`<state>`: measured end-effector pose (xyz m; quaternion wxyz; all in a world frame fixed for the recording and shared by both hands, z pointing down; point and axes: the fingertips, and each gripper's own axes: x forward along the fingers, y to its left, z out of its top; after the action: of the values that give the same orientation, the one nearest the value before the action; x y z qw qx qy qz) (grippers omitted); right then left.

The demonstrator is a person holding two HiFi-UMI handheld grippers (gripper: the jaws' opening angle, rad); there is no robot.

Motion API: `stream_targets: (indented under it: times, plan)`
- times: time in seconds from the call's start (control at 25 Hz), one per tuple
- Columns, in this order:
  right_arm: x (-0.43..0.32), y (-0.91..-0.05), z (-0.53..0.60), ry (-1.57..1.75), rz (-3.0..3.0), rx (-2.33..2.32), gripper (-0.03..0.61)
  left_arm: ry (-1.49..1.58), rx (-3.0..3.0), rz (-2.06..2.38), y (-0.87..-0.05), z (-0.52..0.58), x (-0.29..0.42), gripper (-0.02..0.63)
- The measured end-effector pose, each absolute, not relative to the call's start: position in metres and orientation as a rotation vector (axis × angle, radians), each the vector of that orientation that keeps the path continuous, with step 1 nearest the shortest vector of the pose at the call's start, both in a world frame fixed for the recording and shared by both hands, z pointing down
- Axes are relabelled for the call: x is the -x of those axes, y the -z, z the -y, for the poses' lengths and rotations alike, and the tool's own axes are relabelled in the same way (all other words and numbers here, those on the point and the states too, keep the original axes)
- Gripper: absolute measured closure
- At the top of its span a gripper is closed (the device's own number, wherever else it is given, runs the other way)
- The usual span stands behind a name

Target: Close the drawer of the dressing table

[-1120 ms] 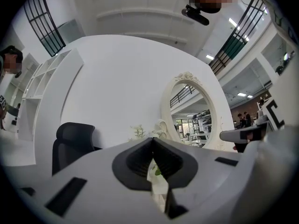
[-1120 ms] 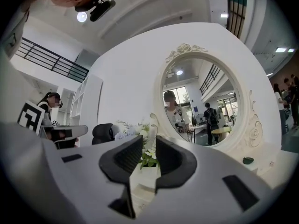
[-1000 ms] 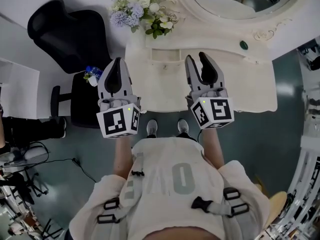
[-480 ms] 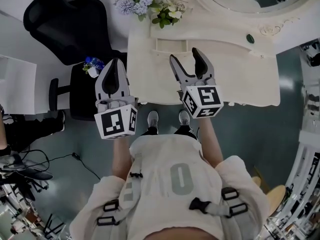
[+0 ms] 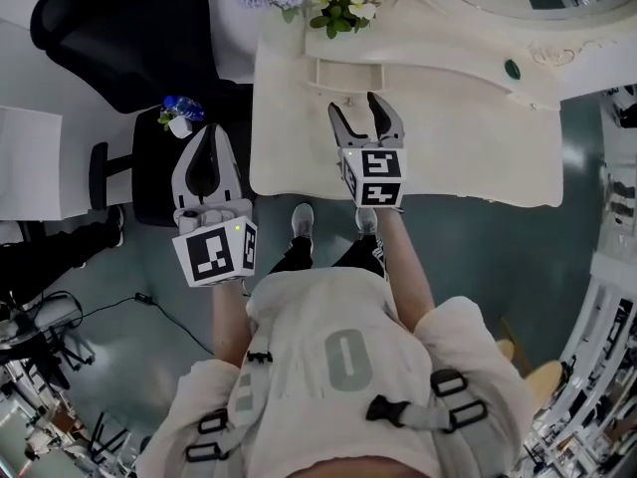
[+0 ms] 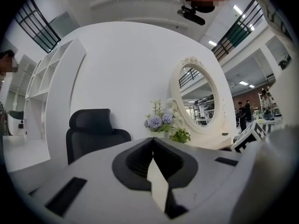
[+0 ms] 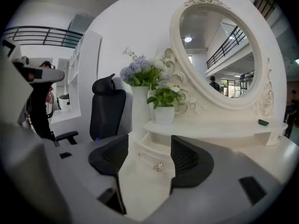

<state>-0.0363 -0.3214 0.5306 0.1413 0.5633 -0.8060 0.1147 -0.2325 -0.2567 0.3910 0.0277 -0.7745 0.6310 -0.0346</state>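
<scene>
Currently: white dressing table (image 5: 448, 137) far right, black office chair (image 5: 129, 38) to its left, the table's small drawer (image 5: 350, 73) pulled out from the raised shelf. Right gripper (image 5: 355, 110) sits just near of the drawer, jaws wide after just closing slightly, gripping nothing, with the drawer knob (image 7: 159, 166) showing between them. Left gripper (image 5: 210, 132) pinched together, empty, over the chair seat.

The dressing table (image 5: 468, 137) is cream-white, with a broad flat top, a raised shelf (image 5: 448, 56) along its back and an oval mirror (image 7: 219, 50) in a carved frame. In the head view it fills the part from 12 to 2 o'clock. Its drawer (image 5: 354, 74) is small and cream, with a glittering knob (image 7: 159, 166). It sits under the shelf at 10 o'clock from the top's middle, pulled part way out.
</scene>
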Motion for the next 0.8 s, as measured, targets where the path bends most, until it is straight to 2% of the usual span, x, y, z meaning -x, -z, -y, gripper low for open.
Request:
stream_targets:
  times: [0.24, 0.4, 0.8]
  plan:
    - [0.034, -0.58, 0.332, -0.398, 2.199, -1.645, 0.318, 0.174, 2.375, -2.007, -0.411, 0.257, 0.259, 0.594]
    - [0.03, -0.605, 0.332, -0.457, 2.125, -1.686, 0.364, 0.216, 2.37, -2.035, -0.424, 0.253, 0.273, 0.594]
    - [0.023, -0.629, 0.34, -0.501, 2.05, -1.726, 0.423, 0.295, 2.369, -2.06, -0.447, 0.254, 0.287, 0.594]
